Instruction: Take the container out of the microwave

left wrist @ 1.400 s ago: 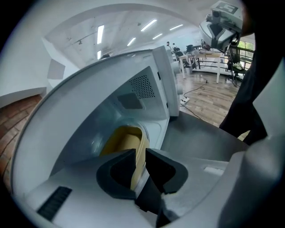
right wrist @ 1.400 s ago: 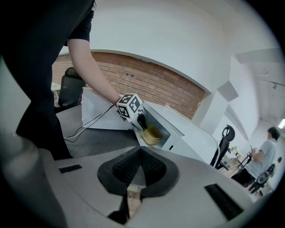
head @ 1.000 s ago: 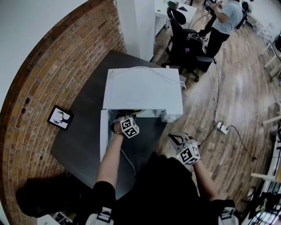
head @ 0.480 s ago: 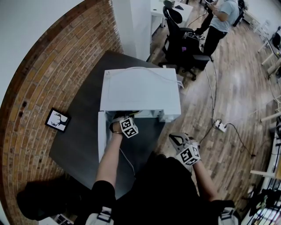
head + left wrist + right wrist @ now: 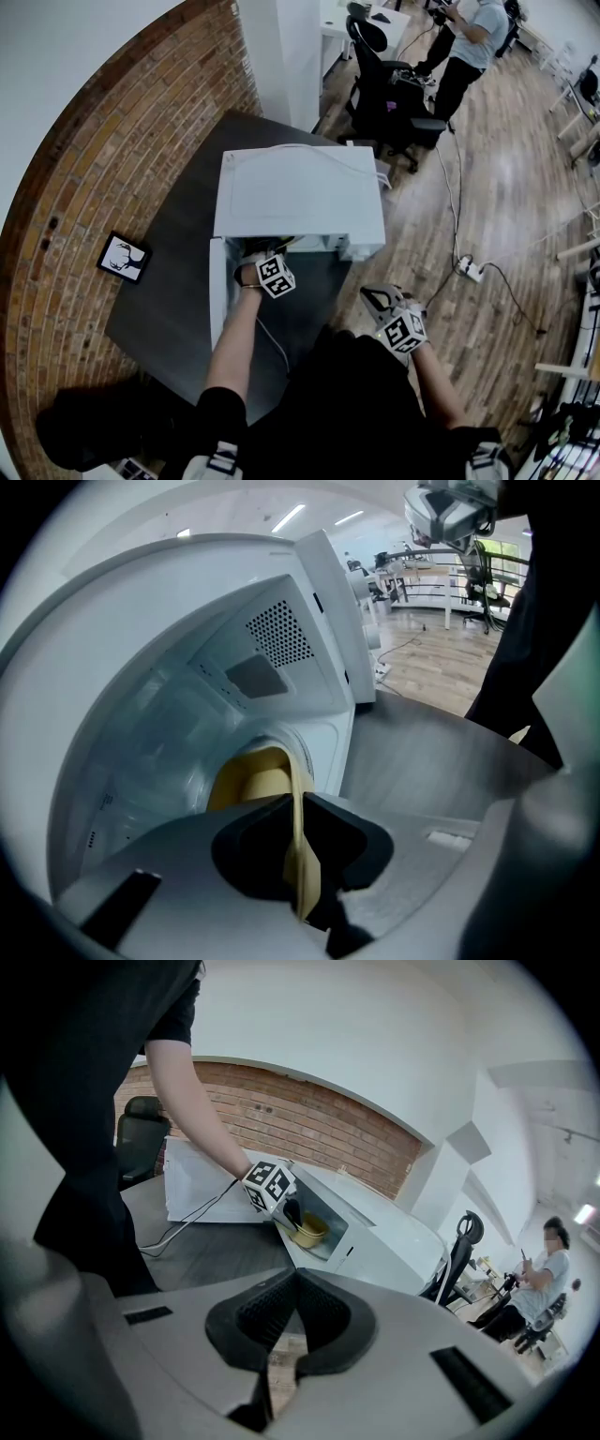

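Observation:
The white microwave (image 5: 300,192) stands on a dark table (image 5: 178,281) with its door (image 5: 217,292) swung open to the left. A yellow container (image 5: 251,778) sits in the cavity, near the opening. My left gripper (image 5: 298,850) reaches into the mouth and is shut on the container's thin rim. From above, the left gripper (image 5: 270,258) is at the cavity's front edge. In the right gripper view the container (image 5: 309,1232) shows inside the oven beside the left marker cube (image 5: 269,1185). My right gripper (image 5: 377,298) hangs off the table's right side, its jaws shut and empty (image 5: 286,1321).
A small framed picture (image 5: 123,257) lies at the table's left edge by the brick wall (image 5: 84,169). A cable (image 5: 272,342) trails over the table. Behind the microwave are a black office chair (image 5: 389,89) and a standing person (image 5: 464,47). A power strip (image 5: 472,272) lies on the wooden floor.
The head view shifted slightly a second ago. The left gripper stays at the microwave's mouth, and the right gripper has not moved.

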`<state>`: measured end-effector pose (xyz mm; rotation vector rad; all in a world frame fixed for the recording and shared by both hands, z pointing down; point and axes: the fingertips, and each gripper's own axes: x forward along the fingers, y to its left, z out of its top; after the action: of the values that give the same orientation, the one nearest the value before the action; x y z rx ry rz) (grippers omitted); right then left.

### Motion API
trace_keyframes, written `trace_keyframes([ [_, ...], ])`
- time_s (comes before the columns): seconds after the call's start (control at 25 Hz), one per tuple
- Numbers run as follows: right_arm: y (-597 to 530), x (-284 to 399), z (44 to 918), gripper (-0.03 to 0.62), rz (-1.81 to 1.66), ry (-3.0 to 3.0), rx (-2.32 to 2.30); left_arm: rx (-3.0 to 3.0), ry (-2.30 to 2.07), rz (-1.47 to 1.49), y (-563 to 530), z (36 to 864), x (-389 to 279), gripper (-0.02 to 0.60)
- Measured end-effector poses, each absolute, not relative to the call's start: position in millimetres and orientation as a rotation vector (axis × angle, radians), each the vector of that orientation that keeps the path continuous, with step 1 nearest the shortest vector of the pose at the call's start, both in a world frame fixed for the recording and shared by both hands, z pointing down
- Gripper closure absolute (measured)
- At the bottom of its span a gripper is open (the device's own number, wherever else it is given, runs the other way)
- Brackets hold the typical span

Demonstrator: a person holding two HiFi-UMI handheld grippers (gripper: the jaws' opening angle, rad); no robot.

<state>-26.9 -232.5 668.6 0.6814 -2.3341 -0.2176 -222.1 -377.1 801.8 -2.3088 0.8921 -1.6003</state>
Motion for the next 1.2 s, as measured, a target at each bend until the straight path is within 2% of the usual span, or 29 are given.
trace_keyframes([
  [1.2,-236.2,-21.6,660.7,0.594,-0.255,-2.363,0.687,-2.281,0.868,-1.605,-368.3,790.6,-206.0,0.551],
])
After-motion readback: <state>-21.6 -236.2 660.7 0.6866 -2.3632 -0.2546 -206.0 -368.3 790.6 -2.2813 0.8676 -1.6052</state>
